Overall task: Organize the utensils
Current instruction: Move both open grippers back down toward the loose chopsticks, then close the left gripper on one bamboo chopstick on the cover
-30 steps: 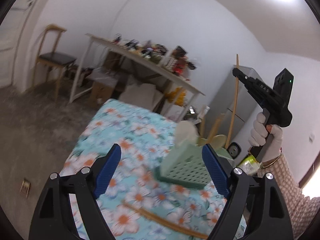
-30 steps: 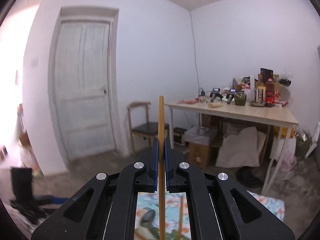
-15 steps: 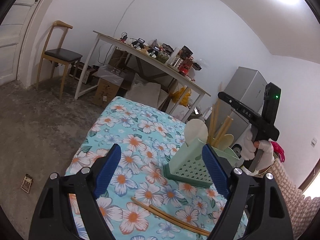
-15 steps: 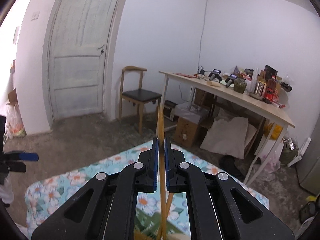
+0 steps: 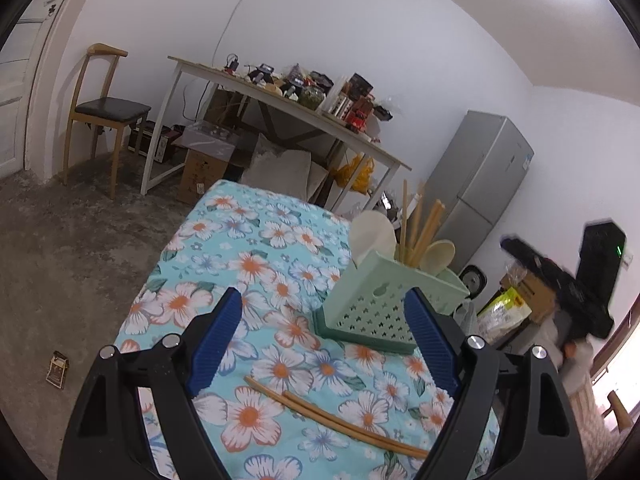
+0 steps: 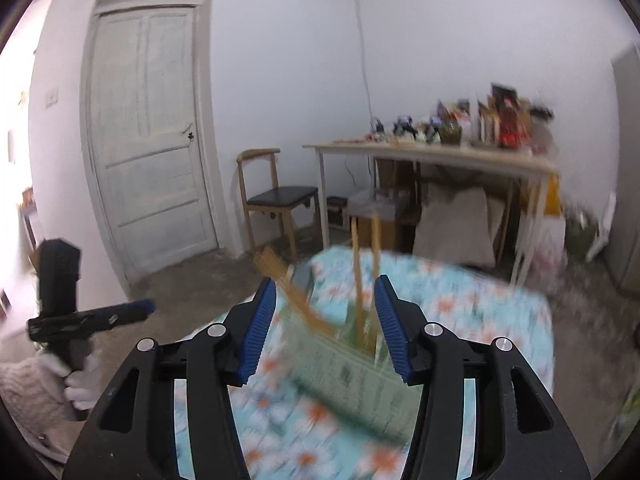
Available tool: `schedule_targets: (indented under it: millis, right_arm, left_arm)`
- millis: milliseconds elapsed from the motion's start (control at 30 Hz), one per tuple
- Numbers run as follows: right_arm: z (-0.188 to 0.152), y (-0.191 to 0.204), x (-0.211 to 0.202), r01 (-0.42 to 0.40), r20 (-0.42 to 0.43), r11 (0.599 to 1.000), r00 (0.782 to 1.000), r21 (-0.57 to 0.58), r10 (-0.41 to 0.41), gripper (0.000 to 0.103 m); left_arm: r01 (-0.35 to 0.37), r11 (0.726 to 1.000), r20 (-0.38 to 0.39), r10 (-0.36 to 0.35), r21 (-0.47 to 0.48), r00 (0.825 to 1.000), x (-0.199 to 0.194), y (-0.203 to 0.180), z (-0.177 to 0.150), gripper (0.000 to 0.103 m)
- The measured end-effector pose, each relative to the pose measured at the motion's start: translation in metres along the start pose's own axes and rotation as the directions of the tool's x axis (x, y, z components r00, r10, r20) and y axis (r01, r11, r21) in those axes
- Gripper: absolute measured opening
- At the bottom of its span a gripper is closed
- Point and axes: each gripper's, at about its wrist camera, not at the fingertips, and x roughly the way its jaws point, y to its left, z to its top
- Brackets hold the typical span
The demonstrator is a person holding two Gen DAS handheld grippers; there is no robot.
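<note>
Left wrist view: left gripper (image 5: 322,350) jaws wide apart, empty. Ahead, green basket (image 5: 384,300) on floral cloth (image 5: 256,240), holding upright chopsticks (image 5: 416,224) and spoons (image 5: 372,236). Loose chopstick pair (image 5: 332,420) flat, running left-right.

Right wrist view, blurred: right gripper (image 6: 326,322) jaws just opened, gripping nothing, chopsticks upright between. Beyond: cluttered table (image 6: 432,156), chair (image 6: 276,200), door (image 6: 148,132).

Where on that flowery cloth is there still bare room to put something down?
The flowered cloth is bare from the green basket to its far and left edges. Crowded: the near strip holding two loose chopsticks, and the basket itself.
</note>
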Motion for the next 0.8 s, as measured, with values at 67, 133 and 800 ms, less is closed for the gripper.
schedule_targets:
  millis: [67,133,800]
  right_arm:
    - [-0.02,0.0,-0.004,0.002,-0.033,0.997,0.999,0.071,0.001,0.053]
    - [-0.041,-0.001,-0.001,0.004,-0.085,0.988,0.996,0.156,0.01,0.053]
    - [-0.145,-0.026,0.05,0.098,-0.406,0.846,0.902,0.524,0.147,0.065]
  left_arm:
    - [-0.003,1.0,-0.018,0.003,0.004,1.0,0.002,-0.002,-0.004,0.081]
    - [-0.01,1.0,-0.042,0.01,0.011,0.999,0.006,-0.003,-0.008,0.081]
    - [-0.11,0.994,-0.249,0.103,-0.013,0.963,0.038,-0.006,-0.054,0.081]
